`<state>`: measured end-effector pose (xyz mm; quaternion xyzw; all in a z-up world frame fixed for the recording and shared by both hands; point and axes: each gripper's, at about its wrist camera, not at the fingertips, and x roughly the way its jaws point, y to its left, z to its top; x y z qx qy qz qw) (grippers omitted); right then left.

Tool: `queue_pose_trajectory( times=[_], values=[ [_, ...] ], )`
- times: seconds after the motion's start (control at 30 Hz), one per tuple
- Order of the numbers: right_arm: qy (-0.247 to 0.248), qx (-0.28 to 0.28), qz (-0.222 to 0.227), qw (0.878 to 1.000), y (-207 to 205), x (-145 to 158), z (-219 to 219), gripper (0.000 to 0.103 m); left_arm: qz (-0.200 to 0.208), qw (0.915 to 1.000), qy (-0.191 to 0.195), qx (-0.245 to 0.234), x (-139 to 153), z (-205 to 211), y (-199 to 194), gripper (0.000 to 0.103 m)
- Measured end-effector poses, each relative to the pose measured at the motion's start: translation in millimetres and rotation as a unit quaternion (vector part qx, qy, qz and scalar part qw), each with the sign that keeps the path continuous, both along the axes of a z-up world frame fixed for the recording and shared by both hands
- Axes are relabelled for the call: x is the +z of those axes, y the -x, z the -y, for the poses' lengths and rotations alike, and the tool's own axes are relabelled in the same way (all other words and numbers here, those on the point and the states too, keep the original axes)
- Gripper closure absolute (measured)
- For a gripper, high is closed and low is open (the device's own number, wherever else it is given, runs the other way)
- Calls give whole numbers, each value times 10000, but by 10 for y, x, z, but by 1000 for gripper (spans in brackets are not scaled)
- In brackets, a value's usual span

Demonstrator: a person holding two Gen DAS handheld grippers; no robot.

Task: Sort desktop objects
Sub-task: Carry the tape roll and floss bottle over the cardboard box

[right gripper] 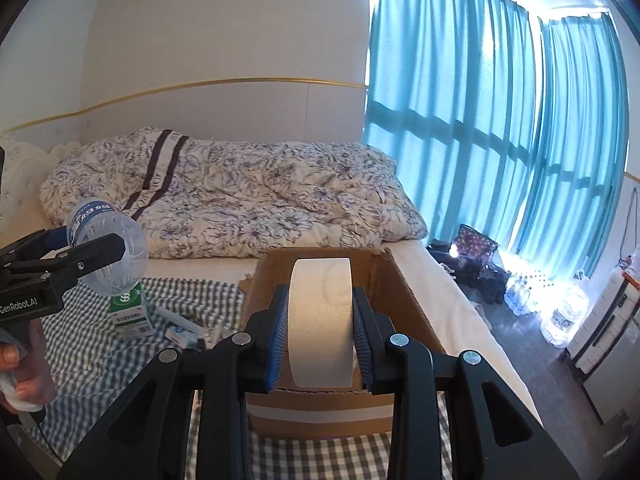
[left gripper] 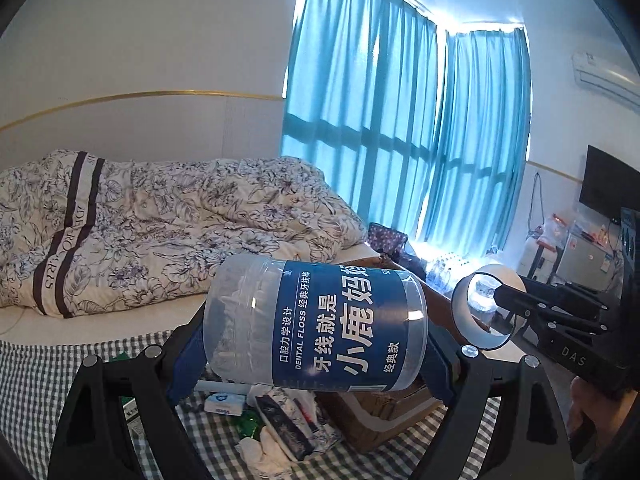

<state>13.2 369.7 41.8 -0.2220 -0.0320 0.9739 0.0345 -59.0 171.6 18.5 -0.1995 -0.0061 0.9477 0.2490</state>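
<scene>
My left gripper (left gripper: 312, 344) is shut on a clear dental floss jar (left gripper: 316, 326) with a blue label, held on its side in the air above the checked cloth; it also shows in the right wrist view (right gripper: 106, 248). My right gripper (right gripper: 320, 340) is shut on a white roll of tape (right gripper: 320, 320), held upright over the open cardboard box (right gripper: 404, 284). The tape roll also shows in the left wrist view (left gripper: 486, 308), to the right of the jar.
On the checked cloth (right gripper: 120, 364) lie a green carton (right gripper: 130, 308), a small blue-white packet (left gripper: 224, 403), a patterned pouch (left gripper: 286, 424) and crumpled tissue (left gripper: 260, 450). A bed with a floral quilt (right gripper: 240, 196) is behind. Teal curtains (right gripper: 500, 120) hang to the right.
</scene>
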Motion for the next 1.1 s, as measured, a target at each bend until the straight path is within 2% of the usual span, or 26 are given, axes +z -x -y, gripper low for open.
queue_pose_trajectory(
  times=[0.3,0.73,1.1],
  values=[
    [73,-90,248,9996,141,-105,-215,74,152,9995,216,-192,-144,-374,125,13],
    [142,-303,1215,9920,658,-635,-459,74,494,9964,518,-451,-530,-818,463,13],
    [260,-456,1545,9866,858,-883,-607,73,575,9949,647,-514,-593,-1044,592,13]
  ],
)
